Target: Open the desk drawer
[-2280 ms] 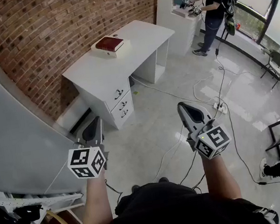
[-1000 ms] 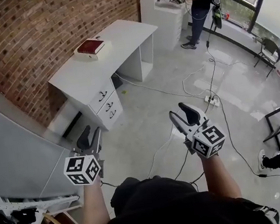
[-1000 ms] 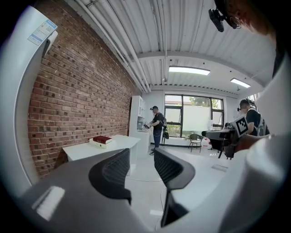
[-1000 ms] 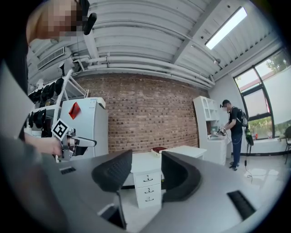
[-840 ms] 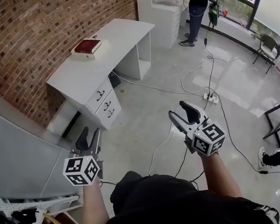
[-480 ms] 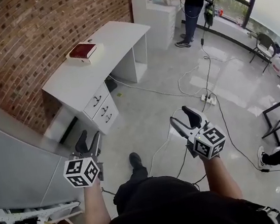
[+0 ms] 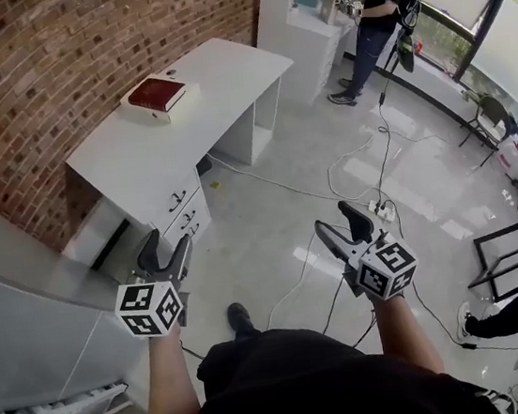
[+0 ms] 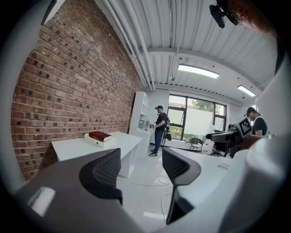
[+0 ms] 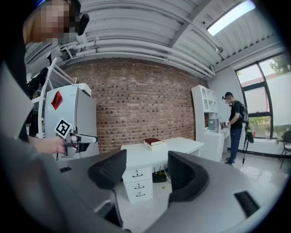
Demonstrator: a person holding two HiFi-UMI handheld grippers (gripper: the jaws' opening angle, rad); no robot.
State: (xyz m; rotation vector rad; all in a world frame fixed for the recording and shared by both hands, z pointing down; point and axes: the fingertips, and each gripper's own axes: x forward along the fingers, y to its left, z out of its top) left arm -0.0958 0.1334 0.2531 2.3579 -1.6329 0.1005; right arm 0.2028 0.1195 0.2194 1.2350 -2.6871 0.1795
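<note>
White desk (image 7: 198,100) set along the brick wall (image 7: 49,49), long side out to the room. Drawer stack (image 7: 185,215) sits under the desk's near end; the right gripper view shows three fronts, each with a dark handle. All are flush and shut, the top drawer (image 9: 136,173) included. On the desk top, on the wall side, a red book (image 7: 157,93) lies on a white block (image 7: 153,107); book or box, cannot tell. Left gripper (image 7: 166,246) is held out over the floor (image 7: 270,219), well apart from the desk and off the drawer end. Its jaws have just been opening and stand wide apart, with nothing between them. Right gripper (image 7: 336,219) is further out from the desk, also over open floor. Its jaws have also just been opening, are spread wide, and hold nothing. In the right gripper view the drawer stack shows in the gap between the jaws, far off and not touched. Cables (image 7: 366,154) trail across the floor from under the desk toward a power strip (image 7: 378,206). Past the desk's far end stands a white shelf unit (image 7: 295,12), with a second person (image 7: 384,19) in dark clothes at it. A dark shoe (image 7: 240,319) of the wearer is on the floor between the two grippers.
</note>
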